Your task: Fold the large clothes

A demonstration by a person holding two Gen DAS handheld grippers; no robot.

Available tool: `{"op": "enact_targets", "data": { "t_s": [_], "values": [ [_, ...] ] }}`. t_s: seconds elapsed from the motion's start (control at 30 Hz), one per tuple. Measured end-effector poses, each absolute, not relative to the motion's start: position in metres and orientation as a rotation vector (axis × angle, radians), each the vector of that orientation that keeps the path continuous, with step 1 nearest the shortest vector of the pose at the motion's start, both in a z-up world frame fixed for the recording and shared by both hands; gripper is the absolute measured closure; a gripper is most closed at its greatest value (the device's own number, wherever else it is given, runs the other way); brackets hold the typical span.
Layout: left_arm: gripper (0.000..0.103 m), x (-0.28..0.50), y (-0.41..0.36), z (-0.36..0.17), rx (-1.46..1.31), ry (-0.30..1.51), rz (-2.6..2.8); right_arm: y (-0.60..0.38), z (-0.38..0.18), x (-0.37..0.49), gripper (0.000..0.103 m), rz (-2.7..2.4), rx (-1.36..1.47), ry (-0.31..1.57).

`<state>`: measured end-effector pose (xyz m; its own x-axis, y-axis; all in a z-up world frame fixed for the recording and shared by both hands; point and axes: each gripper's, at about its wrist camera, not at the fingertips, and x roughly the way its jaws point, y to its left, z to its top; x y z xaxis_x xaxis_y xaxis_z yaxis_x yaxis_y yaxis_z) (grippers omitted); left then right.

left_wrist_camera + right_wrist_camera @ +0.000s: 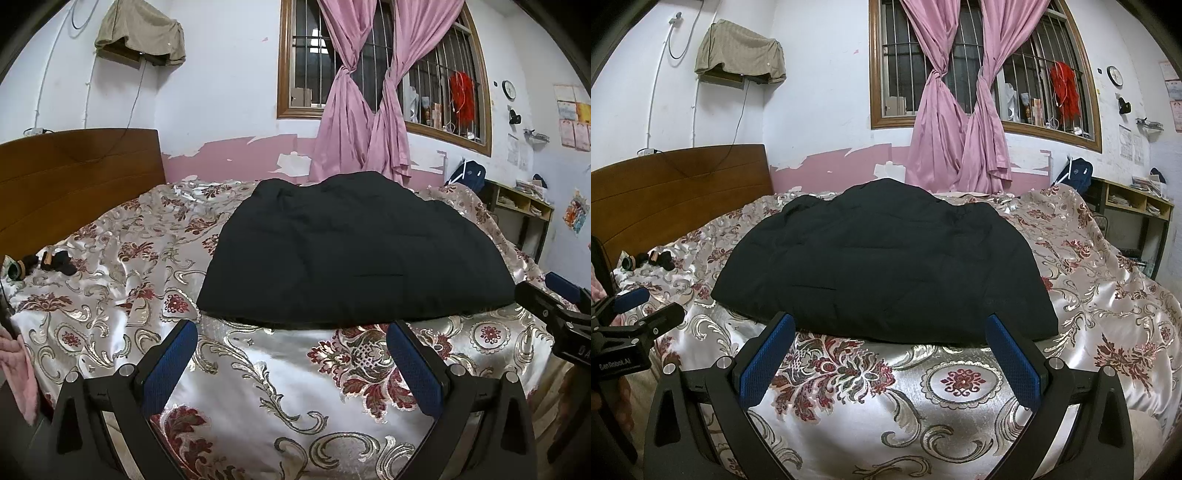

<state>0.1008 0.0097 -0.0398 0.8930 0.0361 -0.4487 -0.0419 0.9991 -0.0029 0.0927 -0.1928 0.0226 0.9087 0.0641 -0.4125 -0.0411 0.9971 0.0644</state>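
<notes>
Bed (258, 387) is seen filling most of both views, covered w/ shiny floral bedspread (960, 406) in silver, red & gold. Wooden headboard (74, 177) is set at the left end, against the white & pink wall. Window (960, 66) w/ bars is seen behind, hung w/ pink curtains (945, 129) knotted at mid-height.

Black garment (351, 251), quilted-looking, is laid flat approx. mid-bed, already doubled into a broad rounded shape; its near hem is placed just beyond both grippers' fingertips, not touched by either.

Left gripper (291, 354) is held low over the near edge of the bedspread, jaws spread wide w/ nothing between them, blue pads (173, 365) facing in. Right gripper (890, 350) is held likewise, jaws released & empty, in front of the hem. Each gripper is glimpsed at the edge of the other's view.

Small dark items (55, 262) are left near the headboard; too small to identify.
</notes>
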Motion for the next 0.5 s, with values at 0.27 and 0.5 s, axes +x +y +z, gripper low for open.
{"op": "enact_targets", "data": {
  "t_s": [0.27,0.5],
  "values": [
    [0.0,0.1,0.004,-0.044,0.009,0.49,0.051,-0.192,0.021,0.093,0.002,0.057,0.054,0.431],
    [0.0,0.097,-0.004,-0.044,0.039,0.479,0.0,-0.193,0.019,0.094,0.002,0.062,0.051,0.434]
  ]
}}
